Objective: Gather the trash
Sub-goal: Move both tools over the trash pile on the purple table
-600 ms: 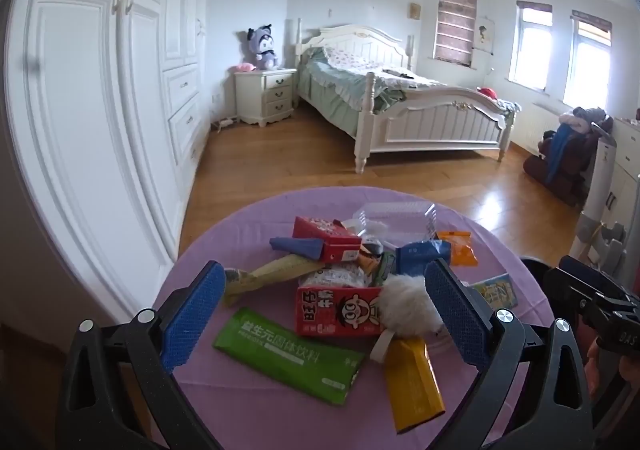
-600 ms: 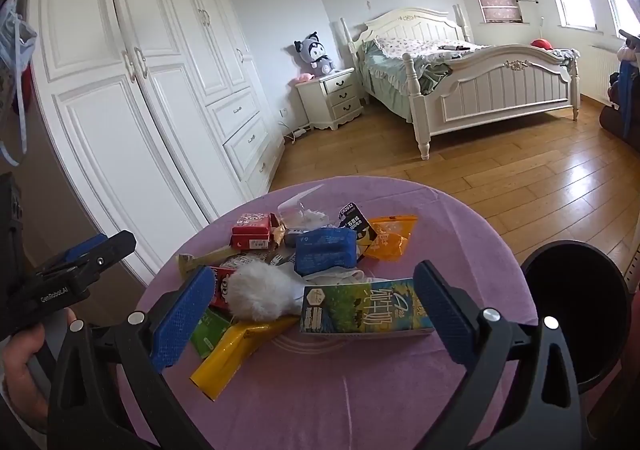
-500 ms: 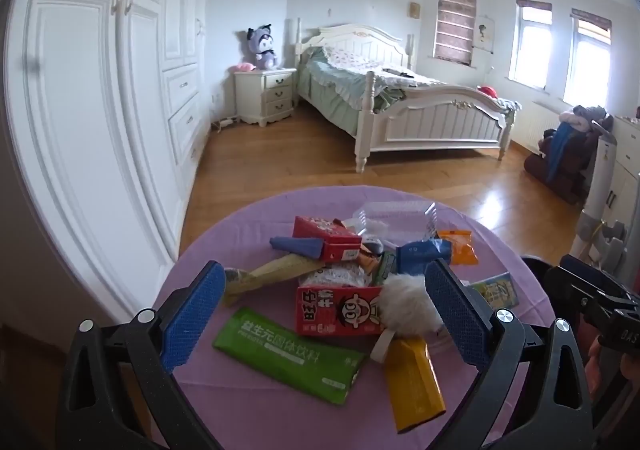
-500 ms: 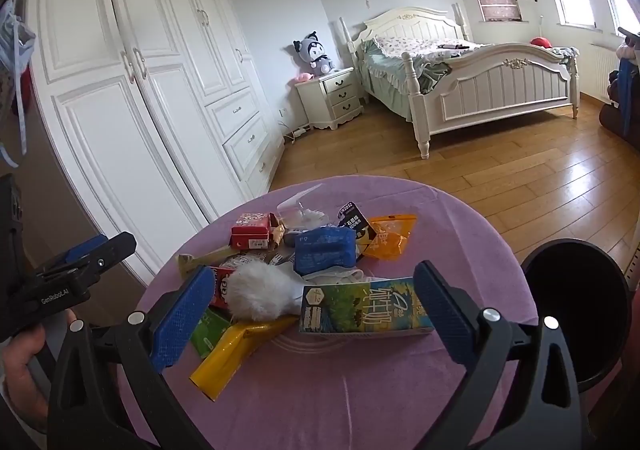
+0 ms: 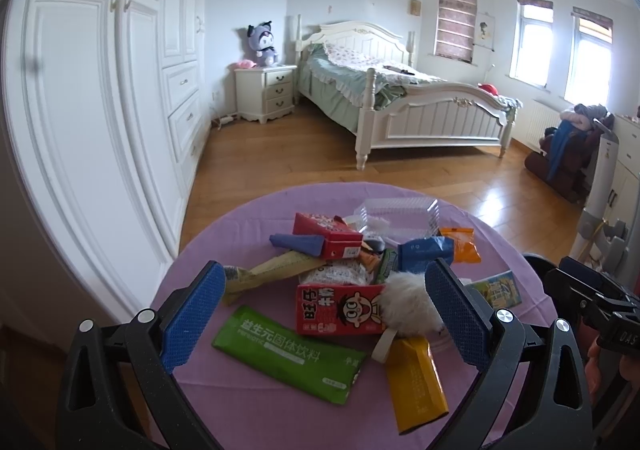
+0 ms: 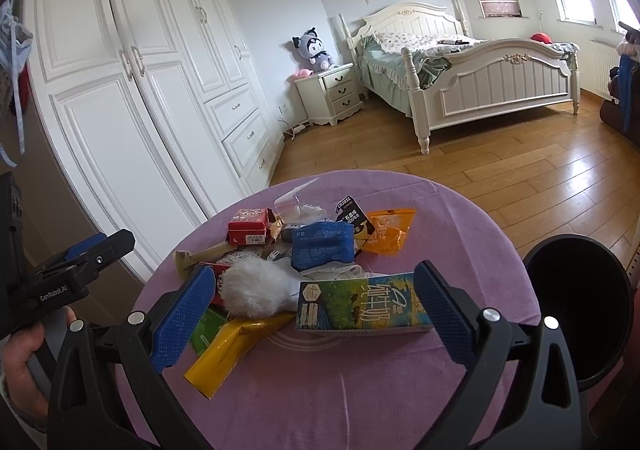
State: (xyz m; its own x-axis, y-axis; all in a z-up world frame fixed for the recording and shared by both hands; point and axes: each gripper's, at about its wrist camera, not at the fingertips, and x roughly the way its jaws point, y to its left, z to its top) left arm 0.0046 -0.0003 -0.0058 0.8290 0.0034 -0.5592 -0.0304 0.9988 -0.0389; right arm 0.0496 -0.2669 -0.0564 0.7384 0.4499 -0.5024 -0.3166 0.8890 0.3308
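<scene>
Nothing is shifting since earlier: both the left gripper (image 5: 325,306) and the right gripper (image 6: 314,308) are gaping wide over the round purple-clothed table (image 6: 360,390); a black battery card (image 6: 352,211) is reading "CR2032".

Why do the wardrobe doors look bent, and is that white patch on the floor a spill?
Left wrist view: the fisheye lens bows the wardrobe and darkens the corners; the white patch on the wooden floor is window glare, not a spill; the windows are blown out. Right wrist view: same bowing; the trash on the purple table looks sharp, and the black bin is dark inside.
</scene>
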